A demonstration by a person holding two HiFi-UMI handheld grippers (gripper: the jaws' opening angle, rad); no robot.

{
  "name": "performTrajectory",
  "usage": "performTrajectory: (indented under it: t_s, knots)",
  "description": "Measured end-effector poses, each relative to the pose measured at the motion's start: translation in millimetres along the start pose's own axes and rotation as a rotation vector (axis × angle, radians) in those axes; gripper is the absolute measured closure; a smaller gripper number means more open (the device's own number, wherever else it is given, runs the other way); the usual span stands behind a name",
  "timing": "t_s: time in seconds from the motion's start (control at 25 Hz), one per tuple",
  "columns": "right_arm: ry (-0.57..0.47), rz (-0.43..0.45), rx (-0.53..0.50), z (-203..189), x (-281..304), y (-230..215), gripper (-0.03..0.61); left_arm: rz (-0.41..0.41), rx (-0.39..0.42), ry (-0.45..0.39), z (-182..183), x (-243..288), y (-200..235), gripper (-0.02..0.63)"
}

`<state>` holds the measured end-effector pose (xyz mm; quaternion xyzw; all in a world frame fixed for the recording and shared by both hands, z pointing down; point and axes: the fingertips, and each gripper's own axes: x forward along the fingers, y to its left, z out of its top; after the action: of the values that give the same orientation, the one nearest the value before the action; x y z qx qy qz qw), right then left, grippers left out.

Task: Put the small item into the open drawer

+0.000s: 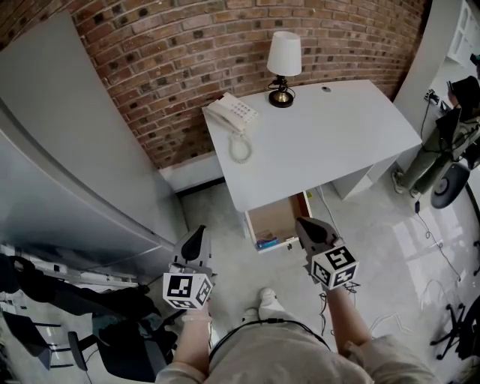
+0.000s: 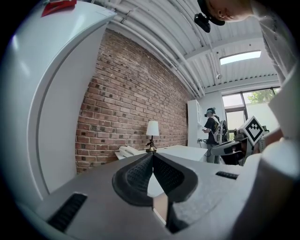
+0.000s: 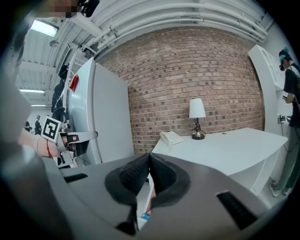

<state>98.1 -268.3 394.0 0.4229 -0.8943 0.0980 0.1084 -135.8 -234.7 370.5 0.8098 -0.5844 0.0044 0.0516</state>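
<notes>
Drawer (image 1: 276, 219) stands open under the white counter (image 1: 330, 135). A small blue item (image 1: 266, 243) lies inside, near the front panel. Left tool (image 1: 199, 231) and right tool (image 1: 303, 223) are both clenched, with nothing between the pads. Marker cubes (image 1: 187, 290) carry black-and-white square codes. The red label (image 2: 58, 6) is too small to read.

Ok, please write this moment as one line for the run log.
left gripper: shut, empty | right gripper: shut, empty | drawer: open, bluish item inside | desk: phone, lamp

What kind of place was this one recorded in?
Probably an office-like studio or lab: a white desk with a lamp and telephone against a brick wall, plus exposed ceiling pipes.
</notes>
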Motion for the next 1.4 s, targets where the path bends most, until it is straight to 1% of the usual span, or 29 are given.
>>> performTrajectory:
  t_s: [0.36, 0.68, 1.2, 1.4]
  knots:
    - [-0.054, -0.008, -0.002, 15, -8, -2, 0.574, 0.003, 0.007, -0.022, 13, -3, 1, 0.607]
    - [-0.084, -0.036, -0.014, 26, -19, -11, 0.574, 0.005, 0.014, -0.030, 24, -6, 4, 0.607]
    - [-0.091, -0.057, -0.003, 21, -27, -20, 0.574, 0.010, 0.011, -0.025, 21, -7, 2, 0.609]
    - [-0.091, -0.053, 0.008, 17, -28, -21, 0.574, 0.016, 0.031, -0.013, 19, -7, -1, 0.607]
